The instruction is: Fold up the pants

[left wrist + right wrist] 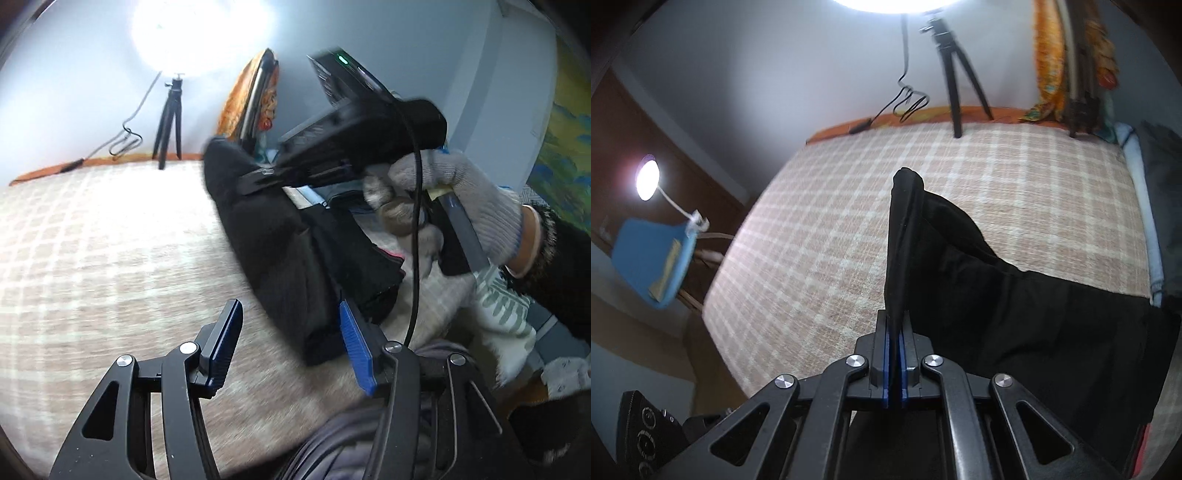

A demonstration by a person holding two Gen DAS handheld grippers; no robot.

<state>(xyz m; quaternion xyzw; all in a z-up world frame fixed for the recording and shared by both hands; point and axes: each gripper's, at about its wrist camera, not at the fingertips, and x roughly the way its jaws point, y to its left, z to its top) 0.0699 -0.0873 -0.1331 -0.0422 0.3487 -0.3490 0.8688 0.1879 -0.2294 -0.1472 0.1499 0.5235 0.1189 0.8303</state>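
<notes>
On the beige checked bedspread (831, 229), the black fabric pants (1015, 295) lay partly lifted, one edge pinched in the right gripper (894, 332), probably to carry a fold over, while the left gripper (291, 347) hung wide apart beside them, holding nothing.

Checked bed cover (831, 221), black pants (1015, 295) on it, tripod (955, 74) at far edge

Strong glare from ring light (201, 33) behind tripod (170, 122) blows out the wall; second lamp (647, 181) flares left. Motion blur smears right gripper (258, 181). Fisheye bends bedspread (849, 221); corners vignette dark.
</notes>
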